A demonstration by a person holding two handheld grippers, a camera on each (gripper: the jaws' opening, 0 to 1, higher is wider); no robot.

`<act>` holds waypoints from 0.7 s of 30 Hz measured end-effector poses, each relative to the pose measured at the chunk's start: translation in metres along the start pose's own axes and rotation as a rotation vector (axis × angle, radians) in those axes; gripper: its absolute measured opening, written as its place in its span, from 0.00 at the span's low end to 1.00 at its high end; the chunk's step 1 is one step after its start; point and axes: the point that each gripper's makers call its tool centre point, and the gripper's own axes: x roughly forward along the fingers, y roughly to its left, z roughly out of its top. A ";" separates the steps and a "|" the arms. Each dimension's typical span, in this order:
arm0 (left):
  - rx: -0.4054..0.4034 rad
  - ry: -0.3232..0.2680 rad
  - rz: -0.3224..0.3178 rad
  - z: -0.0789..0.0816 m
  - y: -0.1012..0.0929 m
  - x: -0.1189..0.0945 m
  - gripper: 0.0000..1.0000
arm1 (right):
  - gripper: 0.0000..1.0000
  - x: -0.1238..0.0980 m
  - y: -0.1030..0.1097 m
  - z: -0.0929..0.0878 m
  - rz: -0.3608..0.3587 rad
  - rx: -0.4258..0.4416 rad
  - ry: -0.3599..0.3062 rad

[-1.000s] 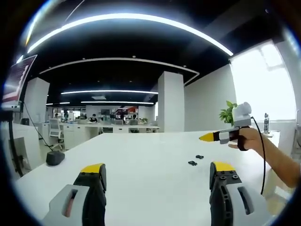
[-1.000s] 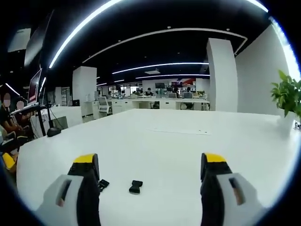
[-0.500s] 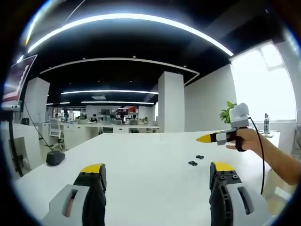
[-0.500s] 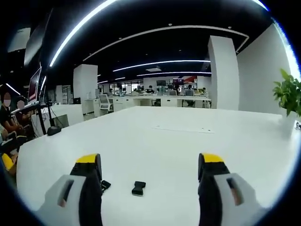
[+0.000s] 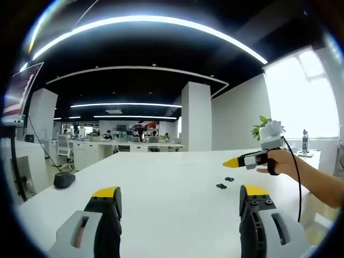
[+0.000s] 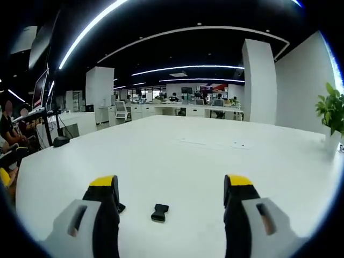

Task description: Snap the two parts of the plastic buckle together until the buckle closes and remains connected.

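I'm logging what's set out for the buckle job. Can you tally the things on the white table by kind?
Black buckle halves: 2, one between the right gripper's jaws, the other partly hidden behind its left-hand jaw.
Dark object near the table's far left edge: 1; I cannot tell what it is.
Potted plants: 1
Total: 4

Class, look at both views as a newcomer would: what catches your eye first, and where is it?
Two small black buckle halves lie apart on the white table, between the right tool's open jaws. In the left gripper view, the same tool, held in a hand, reaches over them.
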 end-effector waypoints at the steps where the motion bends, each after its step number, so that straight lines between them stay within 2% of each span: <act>1: -0.001 0.001 0.001 0.000 0.000 0.000 0.92 | 0.80 0.001 0.001 -0.002 0.003 0.003 0.001; 11: 0.001 0.002 -0.002 0.000 -0.002 0.001 0.92 | 0.74 0.009 0.001 -0.018 0.008 0.020 0.042; 21: 0.000 0.002 -0.002 0.000 -0.003 0.001 0.92 | 0.72 0.011 -0.003 -0.026 -0.006 0.021 0.067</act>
